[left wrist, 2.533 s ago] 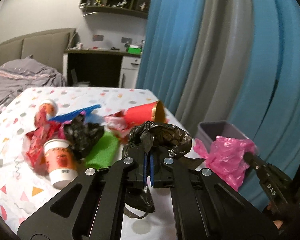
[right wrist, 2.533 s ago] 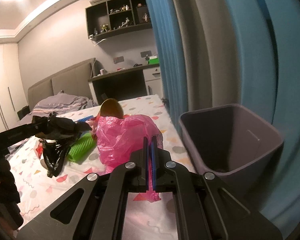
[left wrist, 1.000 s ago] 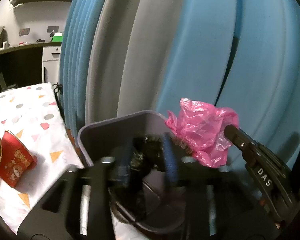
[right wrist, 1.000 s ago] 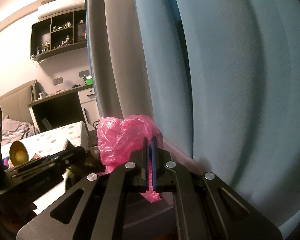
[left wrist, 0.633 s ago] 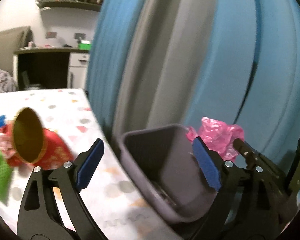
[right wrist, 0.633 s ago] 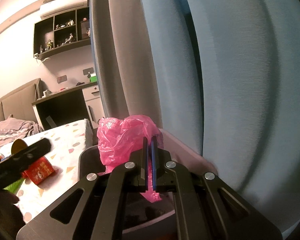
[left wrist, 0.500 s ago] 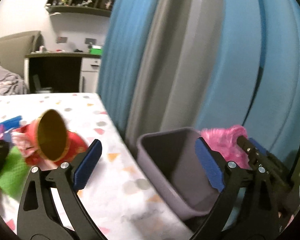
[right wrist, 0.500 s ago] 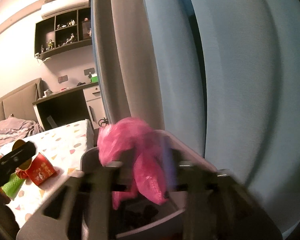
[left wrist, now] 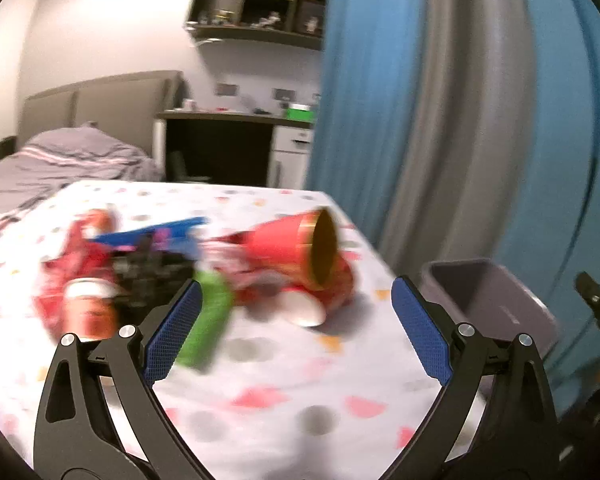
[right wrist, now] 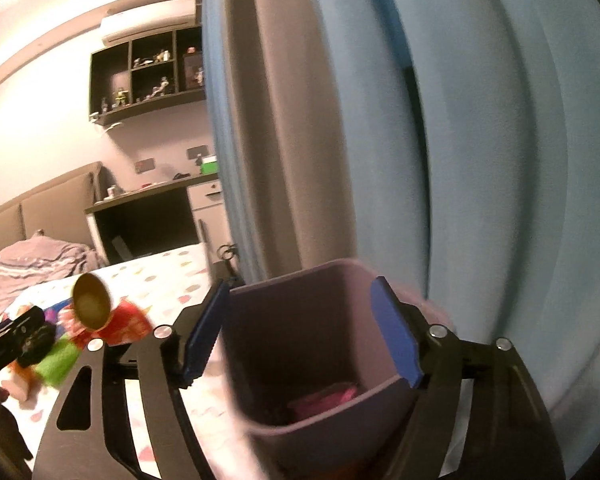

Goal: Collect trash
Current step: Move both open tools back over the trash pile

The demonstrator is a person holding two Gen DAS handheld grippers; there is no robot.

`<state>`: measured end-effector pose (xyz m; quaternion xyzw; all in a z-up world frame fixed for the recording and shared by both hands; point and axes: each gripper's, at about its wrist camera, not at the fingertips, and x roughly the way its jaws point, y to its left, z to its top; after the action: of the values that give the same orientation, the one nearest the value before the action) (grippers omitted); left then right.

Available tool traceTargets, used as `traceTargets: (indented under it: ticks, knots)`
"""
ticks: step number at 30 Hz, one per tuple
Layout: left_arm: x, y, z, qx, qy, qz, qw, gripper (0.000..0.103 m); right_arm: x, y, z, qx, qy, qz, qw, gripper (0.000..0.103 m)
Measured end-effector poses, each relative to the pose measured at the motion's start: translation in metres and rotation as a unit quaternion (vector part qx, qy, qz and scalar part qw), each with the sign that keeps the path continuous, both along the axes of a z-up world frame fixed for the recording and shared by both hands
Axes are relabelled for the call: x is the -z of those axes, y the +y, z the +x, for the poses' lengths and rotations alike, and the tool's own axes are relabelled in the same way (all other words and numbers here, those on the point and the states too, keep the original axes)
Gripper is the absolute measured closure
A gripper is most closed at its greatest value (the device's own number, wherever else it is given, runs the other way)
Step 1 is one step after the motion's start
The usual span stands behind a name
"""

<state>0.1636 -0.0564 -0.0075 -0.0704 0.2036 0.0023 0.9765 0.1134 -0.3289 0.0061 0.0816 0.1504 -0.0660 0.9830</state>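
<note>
Both grippers are empty right now. The left gripper (left wrist: pixel 296 328) is spread about as wide as it goes, nothing between its blue pads (left wrist: pixel 172 336), and it's pointing across the table with the polka-dot cloth (left wrist: pixel 260 400). Straight ahead of it sits the trash pile: a red paper cup (left wrist: pixel 304 252) tipped on its side with its gold inside facing the gripper, a green wrapper (left wrist: pixel 208 320) just past the left pad, an upright red-and-white cup (left wrist: pixel 88 308) further left, a crumpled black bag (left wrist: pixel 148 272) behind that, and something blue and flat (left wrist: pixel 160 232) at the back of the heap. It's all pretty blurry, so the smaller bits I can't make out.

The right gripper (right wrist: pixel 300 336) has just been opening its jaws, and nothing is between them. It's hanging right over the grey-purple trash bin (right wrist: pixel 384 396), which stands off the table edge against the blue curtain (right wrist: pixel 480 160). Down in the bin below that gripper you can see the pink plastic bag (right wrist: pixel 324 398) lying at the bottom. From the left gripper's side, the bin is off to the right, with the tip of the right gripper poking in beyond it.
</note>
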Motion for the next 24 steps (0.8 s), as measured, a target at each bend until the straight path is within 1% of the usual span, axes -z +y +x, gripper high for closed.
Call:
traceTargets:
  ticks: [4,8,14,18,21,24]
  knots:
    - [0.003,0.041,-0.02,-0.043,-0.003,0.013,0.999,0.009,-0.001,0.031,-0.005,-0.035,0.007,0.003,0.999,0.027]
    - [0.007,0.085,-0.04,-0.081,0.005,0.002,0.9967,0.009,0.0,0.064,-0.008,-0.067,0.009,0.004,0.998,0.027]
    - [0.012,0.132,-0.062,-0.127,0.013,-0.003,0.9918,0.009,0.002,0.113,-0.007,-0.113,0.012,-0.004,0.993,0.026]
    - [0.014,0.148,-0.067,-0.138,0.02,-0.01,0.9902,0.009,0.001,0.135,-0.003,-0.141,0.017,-0.007,0.99,0.026]
    - [0.017,0.154,-0.063,-0.132,0.028,-0.015,0.9908,0.009,0.001,0.146,-0.003,-0.152,0.016,-0.01,0.988,0.026]
    - [0.024,0.156,-0.05,-0.117,0.048,-0.026,0.9916,0.009,0.002,0.155,-0.001,-0.162,0.018,-0.011,0.987,0.026]
